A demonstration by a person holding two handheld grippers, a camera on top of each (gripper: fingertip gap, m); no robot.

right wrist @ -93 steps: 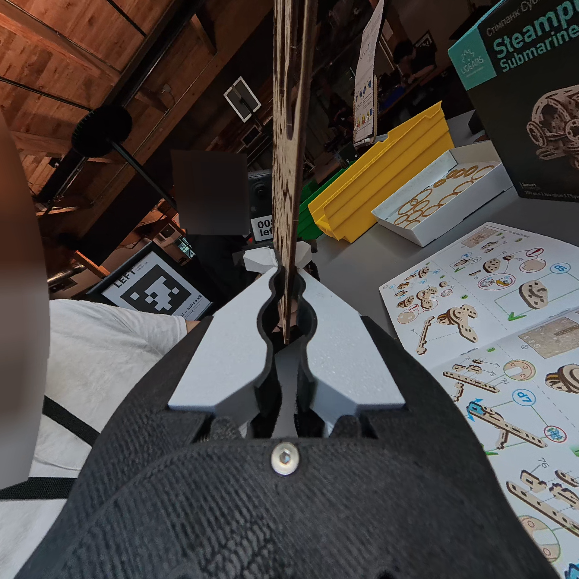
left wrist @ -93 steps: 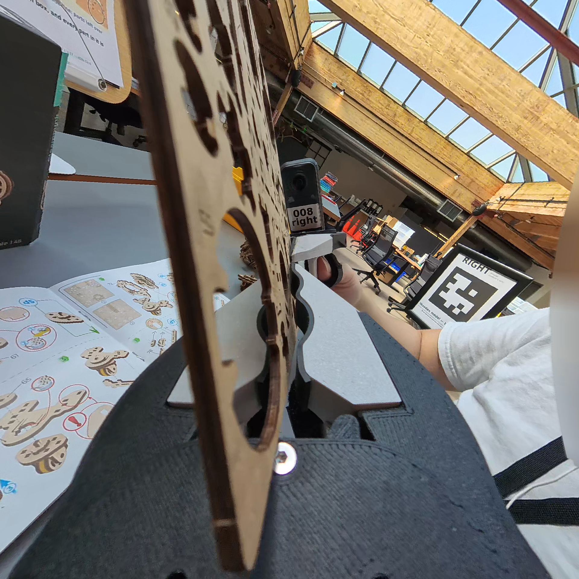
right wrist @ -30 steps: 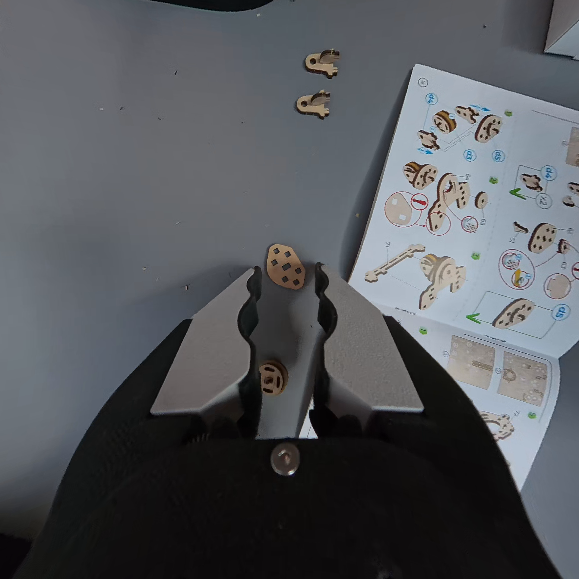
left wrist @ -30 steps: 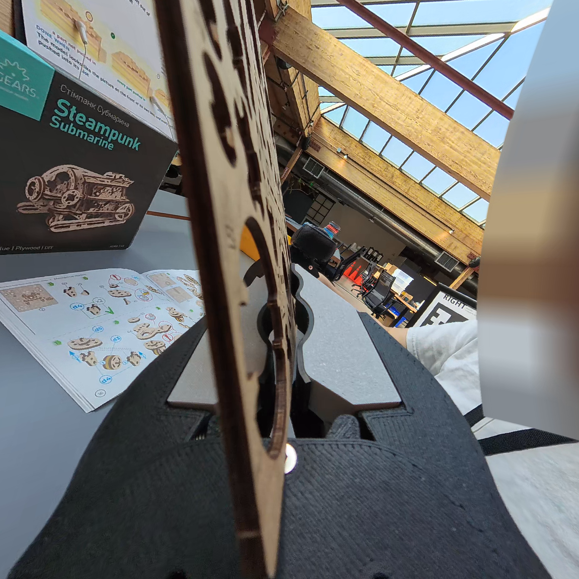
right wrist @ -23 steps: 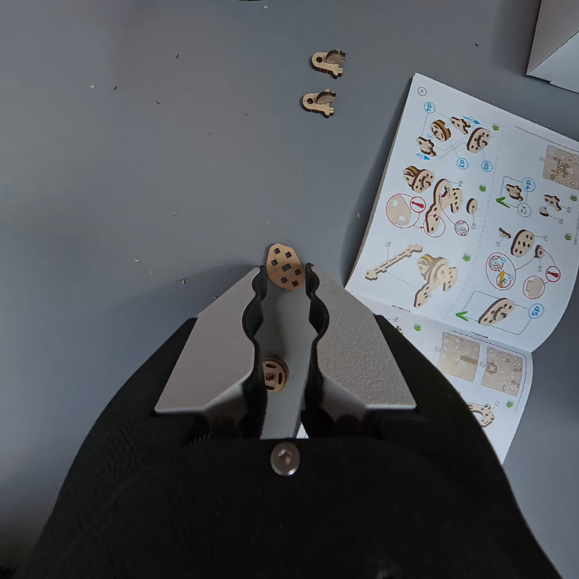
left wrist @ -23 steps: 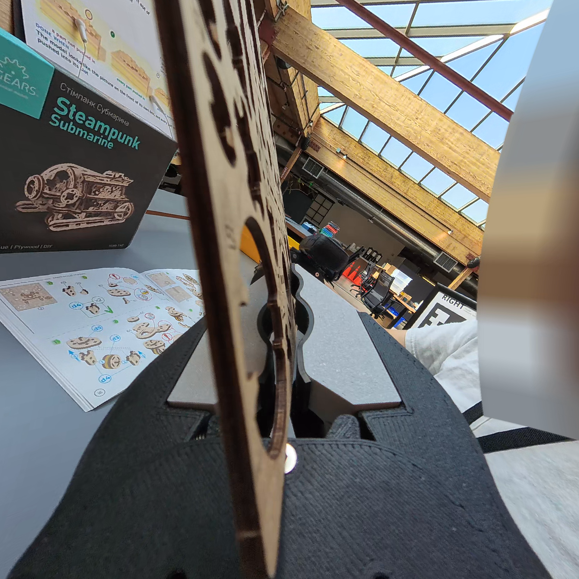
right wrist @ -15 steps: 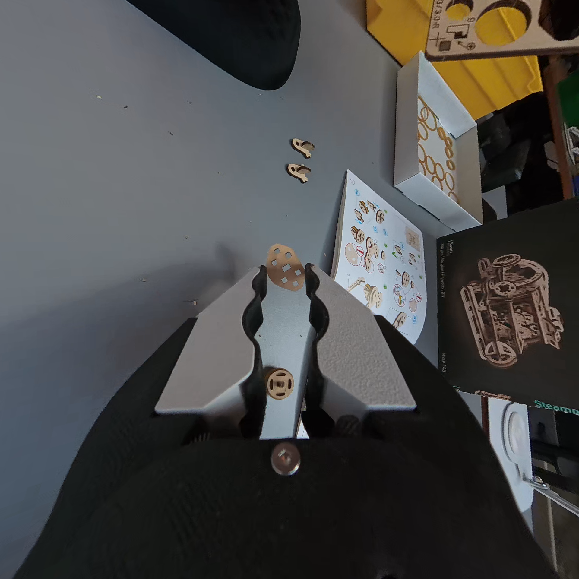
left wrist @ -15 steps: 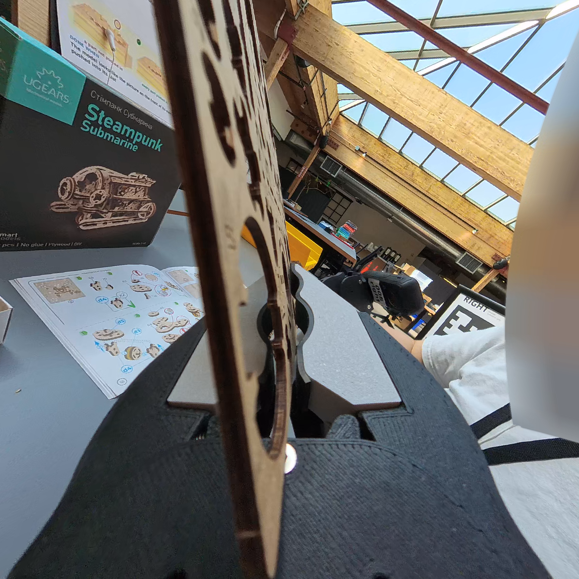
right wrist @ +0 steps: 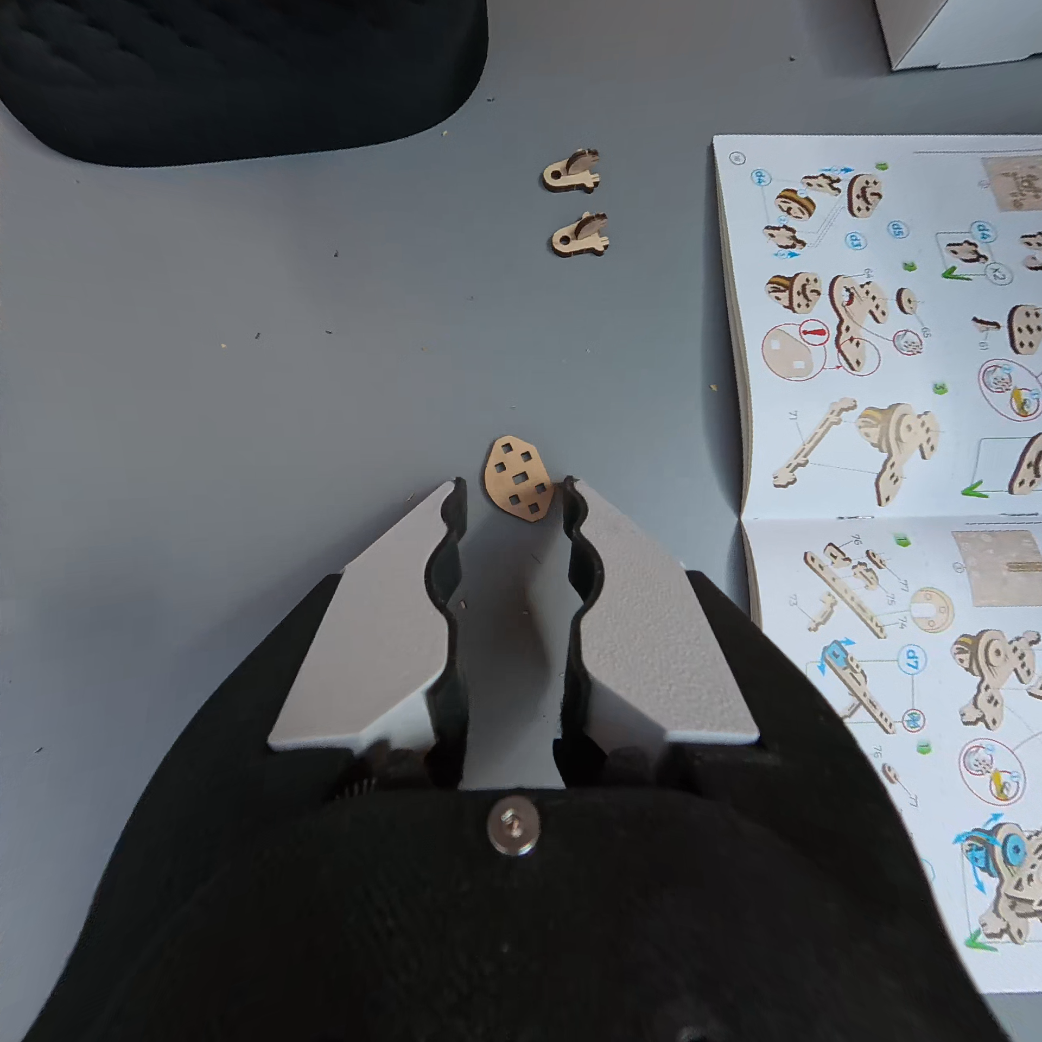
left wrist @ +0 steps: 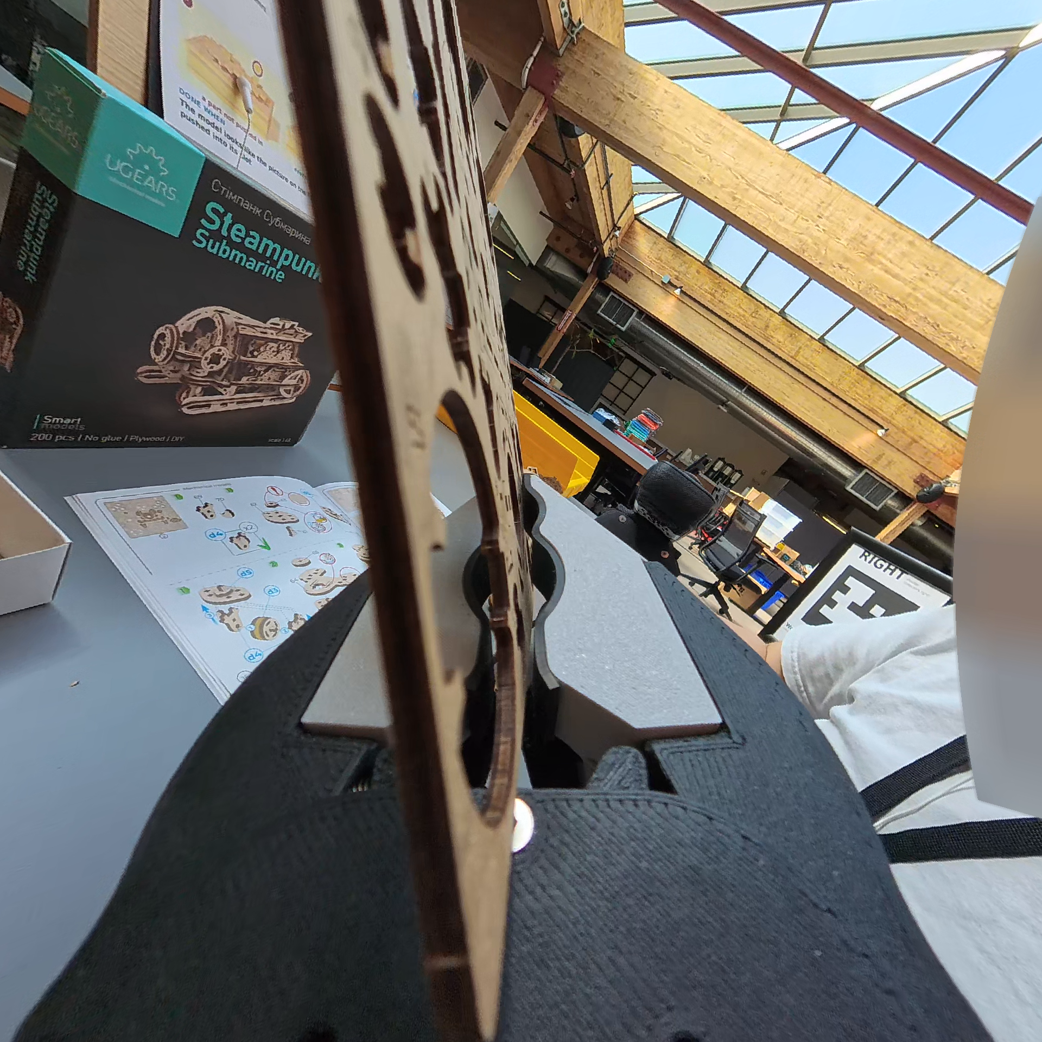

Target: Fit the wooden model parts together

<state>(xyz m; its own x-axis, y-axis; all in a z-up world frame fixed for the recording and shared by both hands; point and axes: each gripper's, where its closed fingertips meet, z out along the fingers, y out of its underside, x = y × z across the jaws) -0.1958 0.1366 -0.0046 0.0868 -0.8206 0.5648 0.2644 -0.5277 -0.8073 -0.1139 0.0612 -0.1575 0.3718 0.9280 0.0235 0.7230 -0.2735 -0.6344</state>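
The left tongs [left wrist: 510,541] clamp an upright plywood sheet [left wrist: 417,394] between their fingers. The right tongs [right wrist: 514,488] gape narrowly over the grey worktop [right wrist: 254,394], an oval wooden part [right wrist: 517,478] lying flat between their tips, two small pieces [right wrist: 575,203] farther ahead

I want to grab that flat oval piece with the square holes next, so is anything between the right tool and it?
Nothing visible. The right tool is open right over the oval piece, which lies flat on the grey table at its fingertips. The two small hooked parts lie well beyond it.
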